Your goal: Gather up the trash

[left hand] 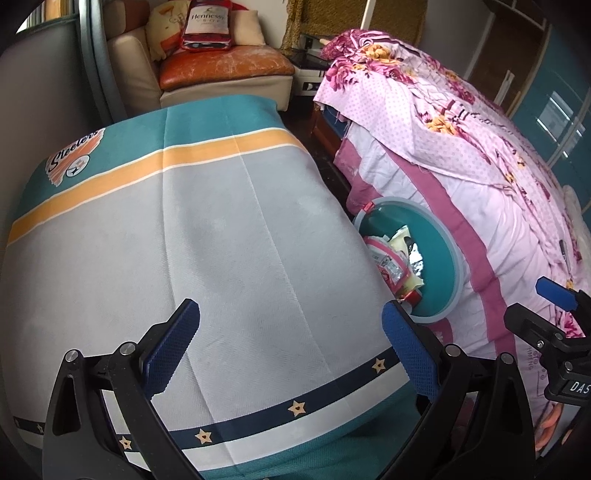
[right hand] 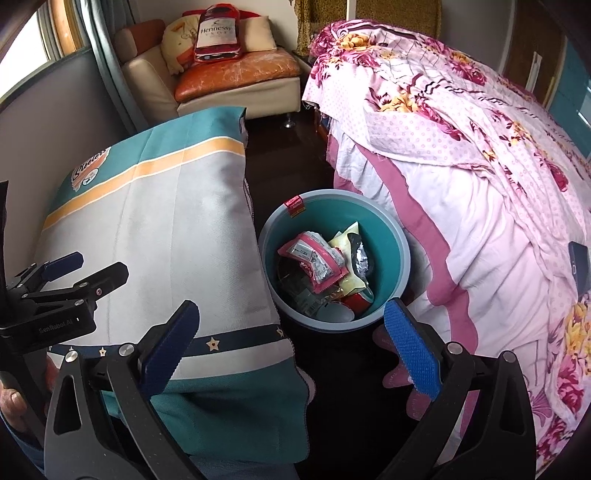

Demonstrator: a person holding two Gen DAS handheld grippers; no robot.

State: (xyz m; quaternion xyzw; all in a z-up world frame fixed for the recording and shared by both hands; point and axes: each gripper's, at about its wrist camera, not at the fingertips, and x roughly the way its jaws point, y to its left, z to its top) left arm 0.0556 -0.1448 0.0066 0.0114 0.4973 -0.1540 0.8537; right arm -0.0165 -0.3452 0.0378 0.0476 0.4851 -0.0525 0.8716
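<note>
bin [right hand: 391, 236] sitting on the floor between worktop [right hand: 177, 236] and bed [right hand: 480, 206], just ahead of right claw [right hand: 291, 343] | wrappers [right hand: 314, 266] lying jumbled inside (no clear long axis) | right claw hanging wide, empty | left claw [left hand: 291, 343] hovering over worktop, wide, empty

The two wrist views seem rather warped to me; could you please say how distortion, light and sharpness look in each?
Left wrist view: strong fisheye bulge, the striped cloth and bed curve outward, dark vignette at the corners, soft even daylight, left gripper slightly soft. Right wrist view: same barrel warp, the teal bin stays sharp, the floor around it falls into deep shadow, and a window brightens the upper left.
</note>
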